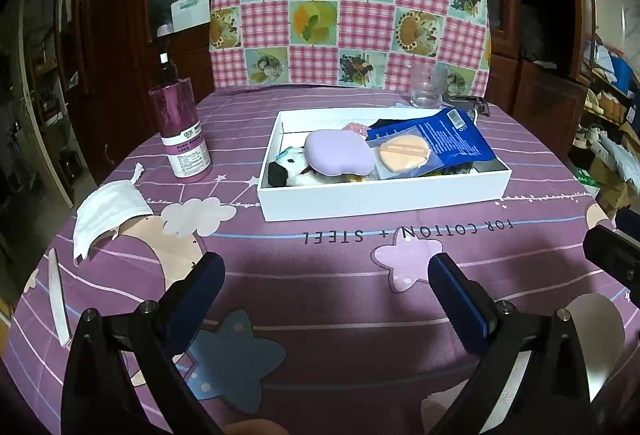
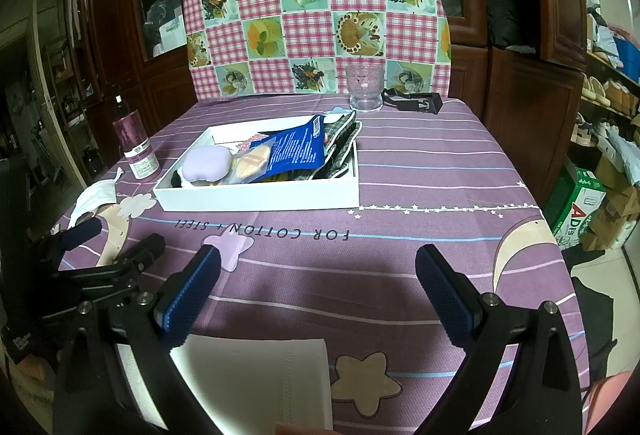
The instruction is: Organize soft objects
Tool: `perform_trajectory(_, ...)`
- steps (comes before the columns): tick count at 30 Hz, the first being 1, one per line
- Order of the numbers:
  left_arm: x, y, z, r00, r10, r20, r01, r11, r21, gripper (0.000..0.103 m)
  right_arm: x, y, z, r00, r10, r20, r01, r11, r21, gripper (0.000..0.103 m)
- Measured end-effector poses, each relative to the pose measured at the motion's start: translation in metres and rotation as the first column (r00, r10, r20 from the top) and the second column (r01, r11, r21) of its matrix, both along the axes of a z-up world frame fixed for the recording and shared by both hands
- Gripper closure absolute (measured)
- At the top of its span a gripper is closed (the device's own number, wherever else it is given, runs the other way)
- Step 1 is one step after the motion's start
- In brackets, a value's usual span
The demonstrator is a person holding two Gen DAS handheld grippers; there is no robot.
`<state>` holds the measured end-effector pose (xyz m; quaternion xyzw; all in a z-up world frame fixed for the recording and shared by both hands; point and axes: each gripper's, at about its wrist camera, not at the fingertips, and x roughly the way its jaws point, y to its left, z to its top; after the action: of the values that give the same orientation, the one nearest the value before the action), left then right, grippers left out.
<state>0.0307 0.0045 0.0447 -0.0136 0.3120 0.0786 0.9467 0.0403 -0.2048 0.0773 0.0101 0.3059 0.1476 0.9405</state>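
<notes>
L gripper [image 1: 326, 285] jaws apart, empty; R gripper [image 2: 318, 281] apart too, over folded white mask [image 2: 256, 383]; white tray [image 1: 384, 191] w/ lilac puff [image 1: 338, 153] ahead; crumpled mask [image 1: 108, 213] front-left of L.

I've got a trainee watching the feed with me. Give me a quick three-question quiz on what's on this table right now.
1. True or false: the white tray already holds the lilac pad and the blue packet.
2. Which soft item lies loose on the cloth, left of the tray?
A. white face mask
B. green towel
C. red sock
3. Fill in: both the left gripper and the right gripper have their fingers ____, with nothing between them.

Key
1. True
2. A; it sits near the purple bottle.
3. Open; a second white mask lies just below the right gripper.
</notes>
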Motion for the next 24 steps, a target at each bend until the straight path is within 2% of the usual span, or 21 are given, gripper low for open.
perform_trajectory(24,-0.0007,0.0011,0.0,1.0,0.006,-0.002,-0.006,1.0,-0.007,0.0,0.0004,-0.0008,-0.0029,1.0,0.002,-0.005,-0.002,1.0,-0.006,0.005)
